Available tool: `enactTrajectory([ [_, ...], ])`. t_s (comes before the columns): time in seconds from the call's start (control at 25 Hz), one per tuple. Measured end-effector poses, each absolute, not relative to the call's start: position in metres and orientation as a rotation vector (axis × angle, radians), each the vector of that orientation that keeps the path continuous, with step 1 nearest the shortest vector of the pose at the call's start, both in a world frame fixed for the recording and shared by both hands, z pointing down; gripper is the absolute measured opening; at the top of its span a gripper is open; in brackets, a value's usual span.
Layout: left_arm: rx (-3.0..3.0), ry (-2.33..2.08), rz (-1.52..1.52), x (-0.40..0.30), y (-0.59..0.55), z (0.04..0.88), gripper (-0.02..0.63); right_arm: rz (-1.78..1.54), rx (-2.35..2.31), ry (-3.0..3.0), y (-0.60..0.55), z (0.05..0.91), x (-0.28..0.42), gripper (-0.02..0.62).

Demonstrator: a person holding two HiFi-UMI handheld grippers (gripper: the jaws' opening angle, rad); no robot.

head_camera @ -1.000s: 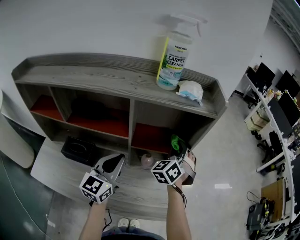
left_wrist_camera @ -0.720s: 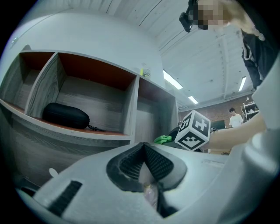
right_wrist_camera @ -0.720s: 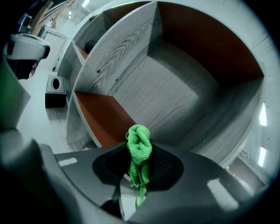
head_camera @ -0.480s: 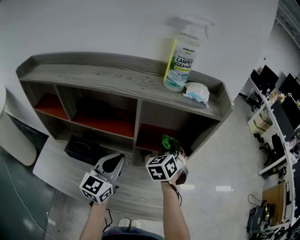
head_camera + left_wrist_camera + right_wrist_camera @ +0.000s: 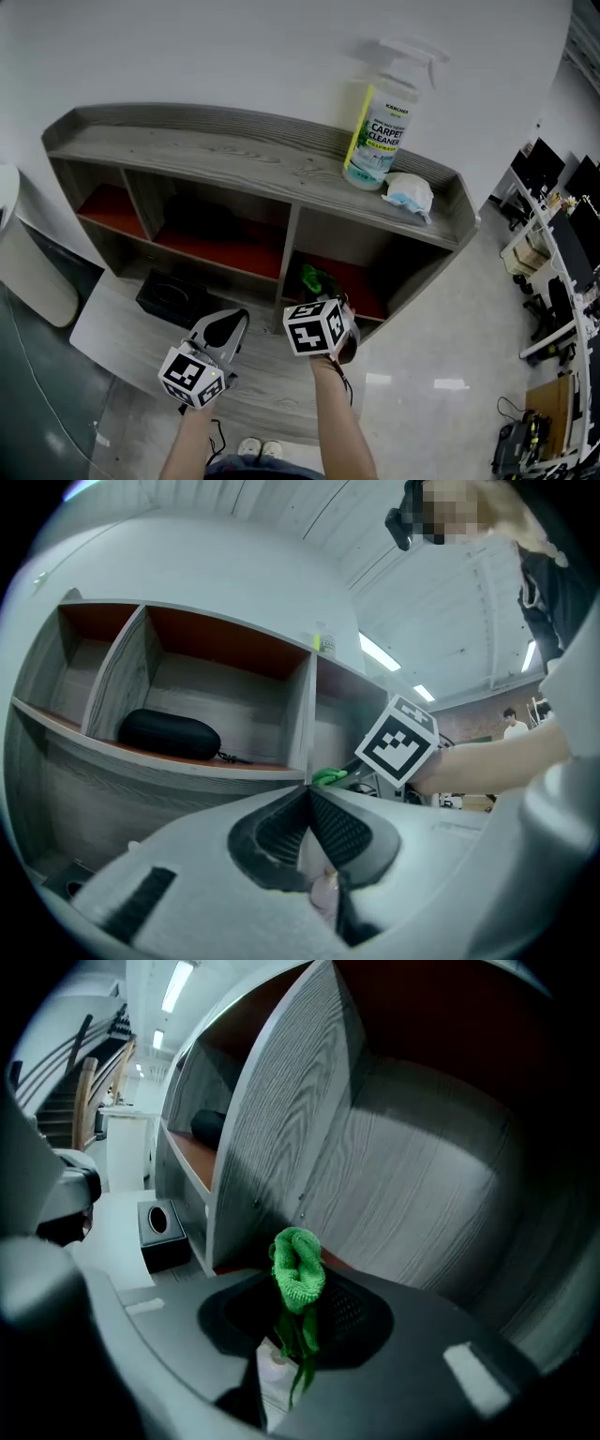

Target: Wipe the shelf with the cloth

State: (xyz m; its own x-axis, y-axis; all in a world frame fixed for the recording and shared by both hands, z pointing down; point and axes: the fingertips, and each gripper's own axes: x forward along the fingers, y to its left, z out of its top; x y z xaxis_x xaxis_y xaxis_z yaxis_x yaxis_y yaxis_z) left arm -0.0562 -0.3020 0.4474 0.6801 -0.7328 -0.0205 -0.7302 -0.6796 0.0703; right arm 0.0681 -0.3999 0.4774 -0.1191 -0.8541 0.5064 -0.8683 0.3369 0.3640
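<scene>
Cloth (image 5: 298,1274): green, bunched, clamped in my right gripper (image 5: 298,1309), low centre of the right gripper view, at the mouth of the shelf's (image 5: 234,159) lower right compartment.
Left gripper (image 5: 307,797): jaws pressed together on nothing, idle at lower left of the head view.
Risk: only a small wad shows past the jaws, so I judge that hard rubbing could drag it loose, or bare jaw could scrape the wood; the divider stands close.
Writing: spray bottle (image 5: 384,131), upper right of the head view, reads "CARPET CLEANER"; brand line above too small to read.
</scene>
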Motion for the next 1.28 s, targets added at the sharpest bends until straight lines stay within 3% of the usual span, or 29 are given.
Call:
enactTrajectory([
  [0.24,2.828,-1.24,-0.071,-0.06,-0.305,0.447,-0.002,-0.046,1.538,-1.951,-0.402,0.467,0.065,0.1],
  [0.52,2.823,-1.251,-0.075,-0.064,-0.306,0.447,-0.002,-0.272,1.829,-2.014,-0.419,0.388,0.088,0.1],
  [0.88,2.806,-1.337,-0.066,-0.084,-0.305,0.441,-0.002,-0.375,1.91,-2.114,-0.457,0.343,0.061,0.1],
  [1.28,2.812,-1.32,-0.064,-0.077,-0.309,0.441,-0.002,-0.371,2.135,-1.997,-0.45,0.328,0.121,0.1],
])
